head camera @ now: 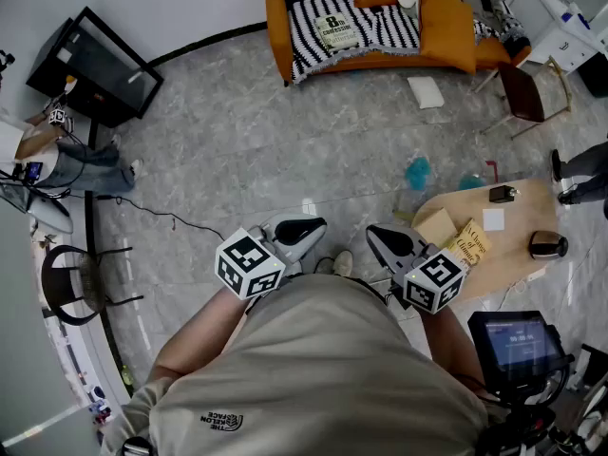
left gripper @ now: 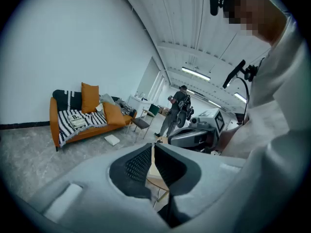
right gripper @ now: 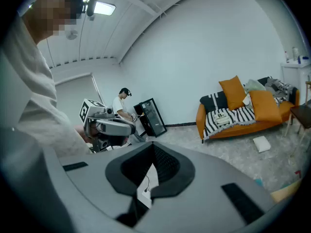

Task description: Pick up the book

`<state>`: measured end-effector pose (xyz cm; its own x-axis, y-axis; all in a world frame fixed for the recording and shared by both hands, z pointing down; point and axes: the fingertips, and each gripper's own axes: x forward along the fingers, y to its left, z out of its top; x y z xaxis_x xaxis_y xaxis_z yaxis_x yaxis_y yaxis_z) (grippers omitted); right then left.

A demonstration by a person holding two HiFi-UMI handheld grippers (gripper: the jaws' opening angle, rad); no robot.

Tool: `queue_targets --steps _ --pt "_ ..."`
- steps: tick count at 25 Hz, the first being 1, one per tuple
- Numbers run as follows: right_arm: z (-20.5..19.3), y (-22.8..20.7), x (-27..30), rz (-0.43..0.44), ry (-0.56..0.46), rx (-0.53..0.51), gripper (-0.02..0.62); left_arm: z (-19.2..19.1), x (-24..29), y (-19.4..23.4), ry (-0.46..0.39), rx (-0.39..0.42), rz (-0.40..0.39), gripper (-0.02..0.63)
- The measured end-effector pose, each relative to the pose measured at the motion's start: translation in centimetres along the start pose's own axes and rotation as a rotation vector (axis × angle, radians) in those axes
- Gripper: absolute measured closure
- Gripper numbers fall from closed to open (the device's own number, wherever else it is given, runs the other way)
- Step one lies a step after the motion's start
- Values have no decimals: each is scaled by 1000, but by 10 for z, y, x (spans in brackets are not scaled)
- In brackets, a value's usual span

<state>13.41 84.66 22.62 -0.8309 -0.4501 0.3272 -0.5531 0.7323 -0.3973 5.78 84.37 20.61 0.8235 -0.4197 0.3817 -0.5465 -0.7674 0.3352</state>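
Observation:
A yellow-covered book (head camera: 472,243) lies on the round wooden table (head camera: 518,218) at the right, beside a tan block (head camera: 437,226). A second, pale book (head camera: 337,31) rests on the striped throw of the orange sofa (head camera: 446,27) far ahead; the same sofa book (left gripper: 77,120) shows in the left gripper view, and the book (right gripper: 222,116) shows in the right gripper view too. My left gripper (head camera: 309,228) and right gripper (head camera: 378,236) are held close to my body, both shut and empty. Their tips point inward at each other, well away from either book.
On the table lie a white card (head camera: 493,219), a small black item (head camera: 501,194) and a dark rounded device (head camera: 547,245). A chair (head camera: 527,91), a white pad (head camera: 426,91) and teal objects (head camera: 418,171) sit on the floor. A black cabinet (head camera: 95,65) stands at the left. A person (left gripper: 177,108) stands beyond.

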Motion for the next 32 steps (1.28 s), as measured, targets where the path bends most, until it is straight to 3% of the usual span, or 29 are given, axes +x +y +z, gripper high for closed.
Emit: queue_targets --steps 4,10,16,23,32 --pt "-3 -4 -5 2 4 -8 583 -2 7 -4 6 3 0 581" --pt "1 -47 -10 -2 16 -9 583 8 42 3 12 -19 15 581" --pt "12 -94 2 -69 -22 61 581 20 58 26 14 -31 22 581" --pt "49 -138 66 -75 -29 100 557 52 71 114 30 -26 -23 598" --pt "113 -220 197 -109 -106 381 505 130 69 273 55 46 -105 598"
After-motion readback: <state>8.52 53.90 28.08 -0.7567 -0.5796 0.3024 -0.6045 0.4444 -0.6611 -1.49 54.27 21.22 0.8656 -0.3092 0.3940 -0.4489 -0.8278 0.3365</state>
